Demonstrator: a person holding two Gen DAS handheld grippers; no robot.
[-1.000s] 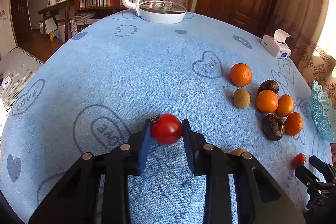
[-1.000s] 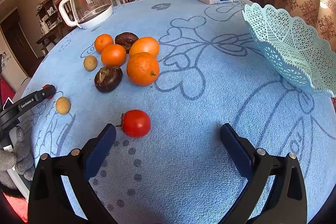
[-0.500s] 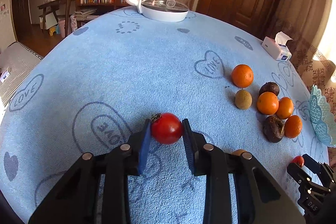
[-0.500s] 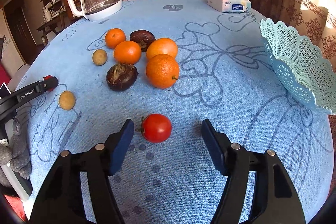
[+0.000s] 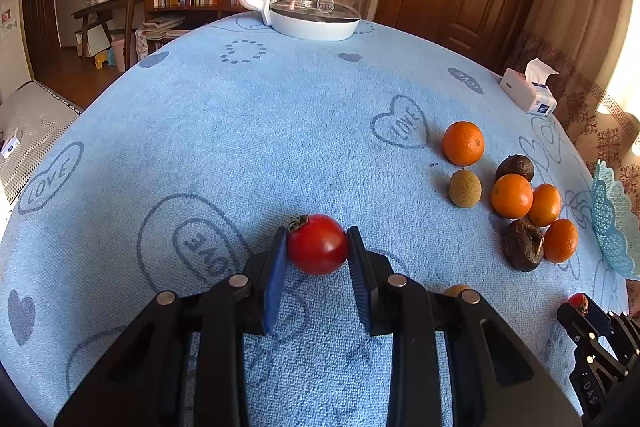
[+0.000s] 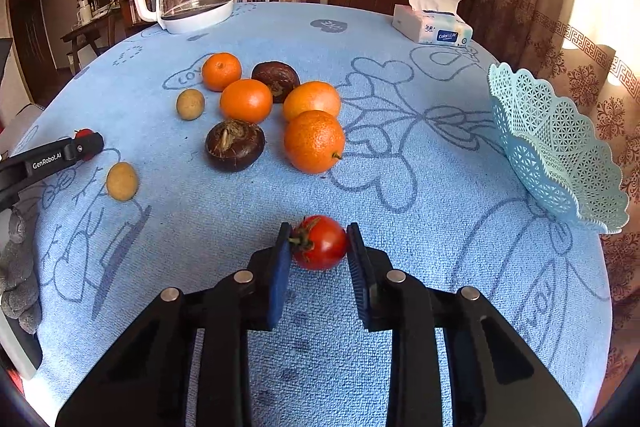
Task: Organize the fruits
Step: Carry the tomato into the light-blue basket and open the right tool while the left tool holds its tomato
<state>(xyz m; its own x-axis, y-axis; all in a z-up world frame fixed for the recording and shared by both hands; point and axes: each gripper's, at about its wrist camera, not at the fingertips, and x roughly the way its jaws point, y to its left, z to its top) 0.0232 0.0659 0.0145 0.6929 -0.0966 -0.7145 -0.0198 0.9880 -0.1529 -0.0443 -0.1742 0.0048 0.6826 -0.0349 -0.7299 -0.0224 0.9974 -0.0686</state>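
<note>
The right gripper (image 6: 318, 247) pinches a tomato (image 6: 320, 242), stem toward its left pad, on the blue cloth (image 6: 400, 167). The left gripper (image 5: 318, 251) clamps another tomato (image 5: 318, 244), stem up-left. Both tilt downward. Oranges (image 6: 314, 141) lie beyond, the basket (image 6: 556, 151) at right.

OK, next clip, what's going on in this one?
A person is sorting fruit on a blue tablecloth with a handheld gripper in each hand. The left gripper is shut on a red tomato, and the right gripper is shut on a second tomato. Four oranges, two dark brown fruits and two small tan fruits lie loose on the cloth. The light blue lattice basket at the right edge shows no fruit.
</note>
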